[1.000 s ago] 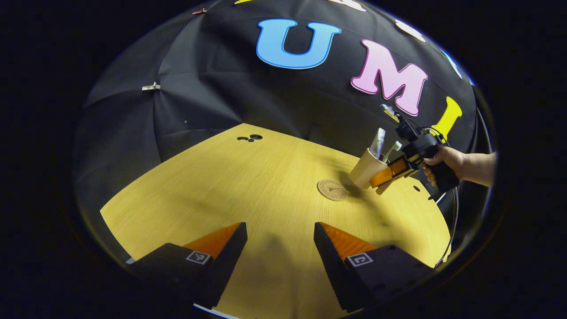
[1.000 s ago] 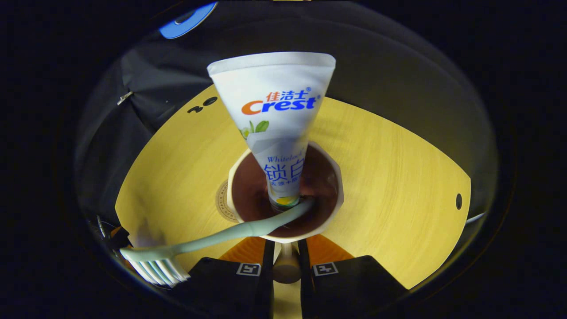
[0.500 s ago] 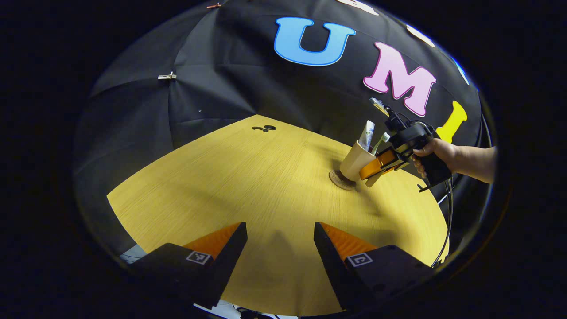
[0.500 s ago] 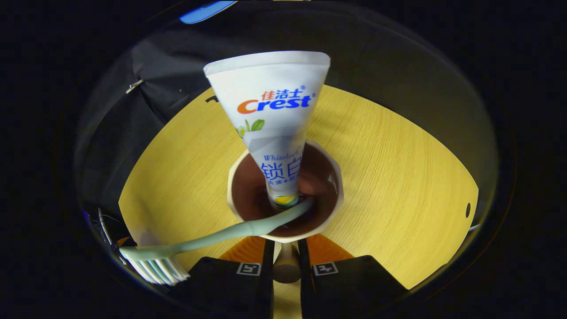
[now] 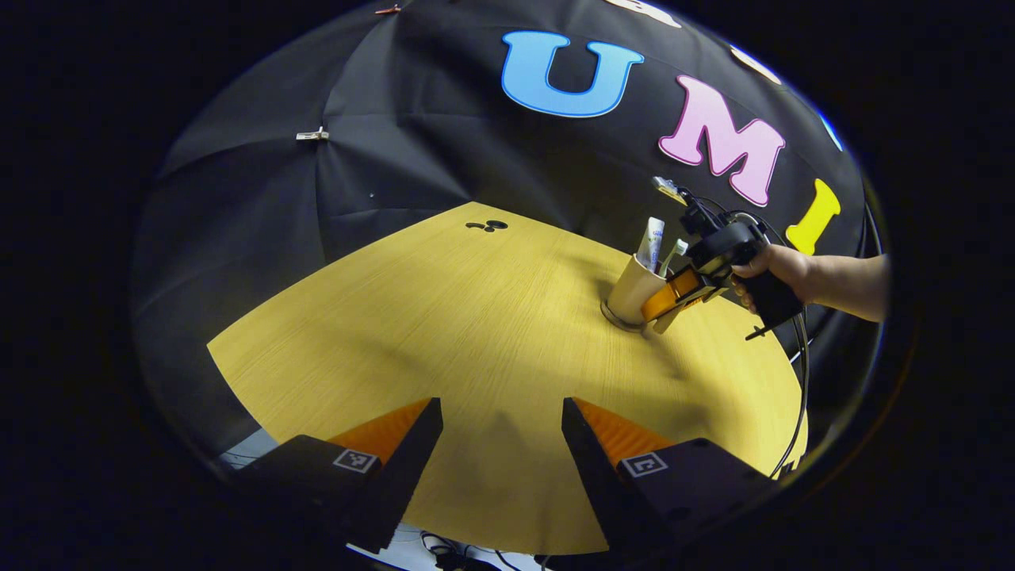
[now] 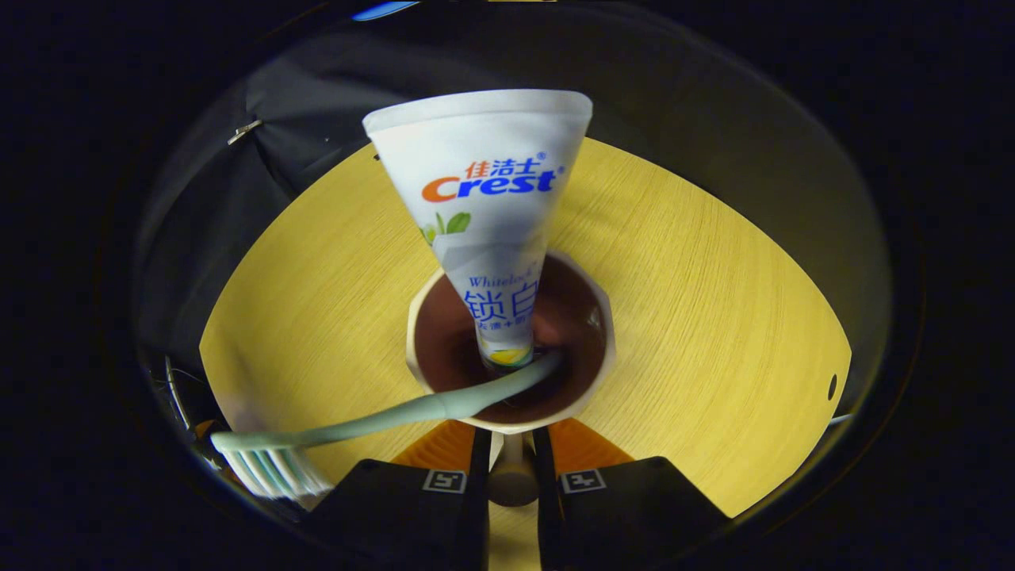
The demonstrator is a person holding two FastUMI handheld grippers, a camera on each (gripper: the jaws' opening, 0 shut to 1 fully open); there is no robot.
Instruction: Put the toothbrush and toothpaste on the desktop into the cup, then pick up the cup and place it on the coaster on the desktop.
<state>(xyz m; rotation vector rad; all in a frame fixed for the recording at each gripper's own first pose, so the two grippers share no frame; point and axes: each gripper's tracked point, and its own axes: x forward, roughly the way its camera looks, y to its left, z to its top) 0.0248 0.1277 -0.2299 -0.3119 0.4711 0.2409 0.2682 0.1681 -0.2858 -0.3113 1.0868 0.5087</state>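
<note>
Gripping the cup (image 6: pixel 511 349) by its handle, right gripper (image 6: pixel 511 476) fingers pinched tight around it, toothpaste (image 6: pixel 485 214) and toothbrush (image 6: pixel 373 420) standing inside. Sitting on the coaster (image 5: pixel 614 319) at the table's (image 5: pixel 444 317) far right. Left gripper (image 5: pixel 501 444) hanging near, fingers wide apart, nothing between.

The beige cup (image 5: pixel 632 290) with a dark inside stands, slightly tilted, seemingly on the round coaster (image 5: pixel 614 321) on the worktop. The white toothpaste (image 6: pixel 485 230) tube and pale-green toothbrush (image 6: pixel 373 420) lean inside it.
</note>
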